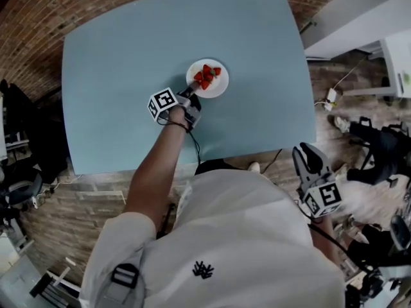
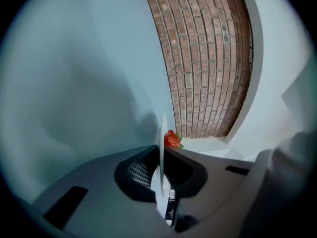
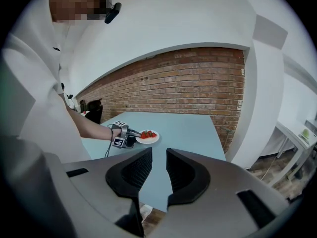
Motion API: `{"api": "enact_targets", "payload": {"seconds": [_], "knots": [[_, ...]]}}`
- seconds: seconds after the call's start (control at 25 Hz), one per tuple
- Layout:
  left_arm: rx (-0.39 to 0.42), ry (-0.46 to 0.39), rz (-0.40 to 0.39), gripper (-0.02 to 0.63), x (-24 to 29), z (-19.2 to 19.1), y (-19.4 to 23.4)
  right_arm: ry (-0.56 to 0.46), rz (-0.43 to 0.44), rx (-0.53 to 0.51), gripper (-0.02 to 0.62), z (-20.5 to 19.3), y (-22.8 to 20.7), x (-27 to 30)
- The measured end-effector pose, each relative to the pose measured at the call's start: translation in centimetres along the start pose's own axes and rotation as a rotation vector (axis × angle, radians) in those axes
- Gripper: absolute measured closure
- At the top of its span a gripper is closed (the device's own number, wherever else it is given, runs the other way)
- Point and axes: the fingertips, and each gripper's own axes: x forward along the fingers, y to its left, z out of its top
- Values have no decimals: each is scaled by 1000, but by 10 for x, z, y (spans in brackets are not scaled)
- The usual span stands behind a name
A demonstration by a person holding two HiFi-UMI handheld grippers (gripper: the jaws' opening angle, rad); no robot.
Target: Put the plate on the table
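A small white plate (image 1: 216,86) with several strawberries (image 1: 207,74) is over the middle of the light blue table (image 1: 122,63). I cannot tell whether it rests on the table or hangs just above it. My left gripper (image 1: 192,88) is shut on its near rim. In the left gripper view the plate (image 2: 162,155) shows edge-on between the jaws, with one strawberry (image 2: 172,139) behind them. My right gripper (image 1: 307,154) is open and empty, off the table at the lower right. In the right gripper view, past my right gripper (image 3: 159,170), the plate (image 3: 149,139) is far off.
A brick wall (image 3: 188,83) runs behind the table. Right of the table are a white wall (image 1: 359,11), cables (image 1: 331,98) on the brick floor and dark equipment (image 1: 379,146). More gear stands at the left (image 1: 16,191).
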Motion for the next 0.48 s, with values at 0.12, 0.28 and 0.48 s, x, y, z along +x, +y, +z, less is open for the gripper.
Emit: {"api": "enact_targets", "payload": {"seconds": [0.12,0.28,0.48], "knots": [[0,16,17,589,6,0,5,16,-19,8,503,-6,-2,-3],[10,38,48,589,11,0,9,18,-39,26,503,-4,-6,-7],[27,59,104,589,16,0,9,16,-38,44,503,-1,-9,-3]]}}
